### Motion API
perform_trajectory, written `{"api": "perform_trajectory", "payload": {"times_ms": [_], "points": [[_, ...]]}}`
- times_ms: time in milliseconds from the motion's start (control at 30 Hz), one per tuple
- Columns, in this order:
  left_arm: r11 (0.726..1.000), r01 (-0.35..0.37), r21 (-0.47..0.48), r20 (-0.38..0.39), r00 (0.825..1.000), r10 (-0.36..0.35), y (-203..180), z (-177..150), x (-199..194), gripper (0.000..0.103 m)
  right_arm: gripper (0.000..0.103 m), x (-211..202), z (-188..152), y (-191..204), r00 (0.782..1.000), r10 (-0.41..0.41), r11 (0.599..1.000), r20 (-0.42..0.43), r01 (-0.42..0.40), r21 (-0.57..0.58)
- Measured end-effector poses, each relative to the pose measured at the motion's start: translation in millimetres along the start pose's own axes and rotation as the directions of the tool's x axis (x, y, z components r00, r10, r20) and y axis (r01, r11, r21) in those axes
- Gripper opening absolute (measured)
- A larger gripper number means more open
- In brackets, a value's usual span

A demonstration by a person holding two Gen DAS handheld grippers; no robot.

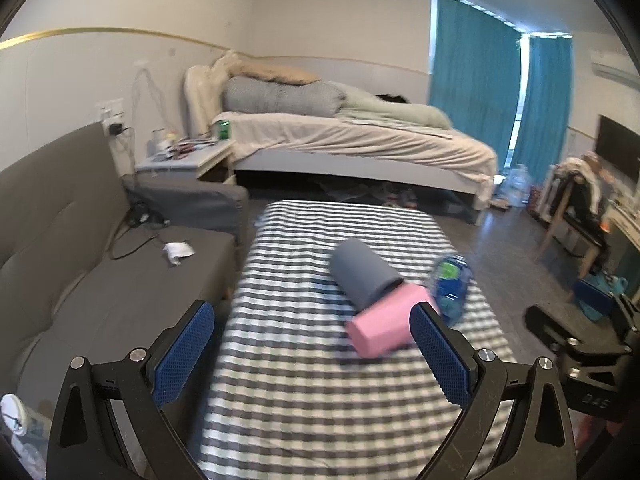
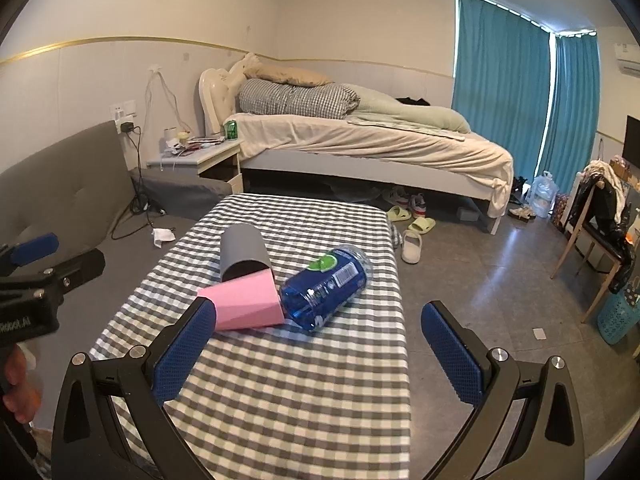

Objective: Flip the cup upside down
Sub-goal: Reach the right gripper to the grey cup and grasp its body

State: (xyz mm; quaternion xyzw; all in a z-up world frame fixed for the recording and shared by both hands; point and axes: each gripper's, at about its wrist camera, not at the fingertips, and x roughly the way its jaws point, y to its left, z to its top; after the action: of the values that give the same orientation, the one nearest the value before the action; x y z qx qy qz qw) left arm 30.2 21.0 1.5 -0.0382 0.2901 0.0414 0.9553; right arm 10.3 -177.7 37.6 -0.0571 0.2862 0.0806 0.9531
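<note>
A grey cup [image 2: 245,253] lies on its side on the checked tablecloth [image 2: 280,380], its open mouth towards me and against a pink block [image 2: 246,305]. In the left wrist view the cup [image 1: 364,276] lies mid-table, its mouth against the pink block [image 1: 386,326]. My left gripper [image 1: 312,354] is open and empty, above the near part of the table, short of the cup. My right gripper [image 2: 318,354] is open and empty, near the table's right front edge. The left gripper's body [image 2: 36,280] shows at the left of the right wrist view.
A blue wipes pack [image 2: 326,290] lies on the table right of the pink block. A grey sofa [image 2: 60,196] stands left of the table, a bed [image 2: 360,140] behind it. Slippers [image 2: 412,236] lie on the floor at right. A chair [image 2: 596,232] stands far right.
</note>
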Motion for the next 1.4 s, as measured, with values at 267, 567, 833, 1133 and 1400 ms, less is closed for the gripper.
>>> {"api": "perform_trajectory", "payload": {"times_ms": [267,567,833,1133,1400], "points": [[0.989,-0.126,-0.081,-0.037,0.992,0.124,41,23,45,0.101,0.103,66,43,18,0.992,0.107,0.993,-0.064,-0.11,-0.041],[0.975,-0.204,-0.087,-0.261,0.949,0.176,57,13,115,0.101,0.096,197,62,56,0.926,0.166,0.967,-0.339,-0.22,-0.128],[0.975,-0.179,-0.134,-0.361,0.925,0.12,65,8,146,0.101,0.089,254,51,74,0.853,0.173,0.954,-0.493,-0.27,-0.132],[0.971,-0.176,-0.165,-0.41,0.907,0.095,71,6,156,0.101,0.075,301,46,92,0.774,0.203,0.949,-0.599,-0.306,-0.073],[0.965,-0.17,-0.198,-0.396,0.915,0.08,72,9,153,0.101,0.071,290,60,88,0.789,0.262,0.952,-0.556,-0.306,0.014]]}}
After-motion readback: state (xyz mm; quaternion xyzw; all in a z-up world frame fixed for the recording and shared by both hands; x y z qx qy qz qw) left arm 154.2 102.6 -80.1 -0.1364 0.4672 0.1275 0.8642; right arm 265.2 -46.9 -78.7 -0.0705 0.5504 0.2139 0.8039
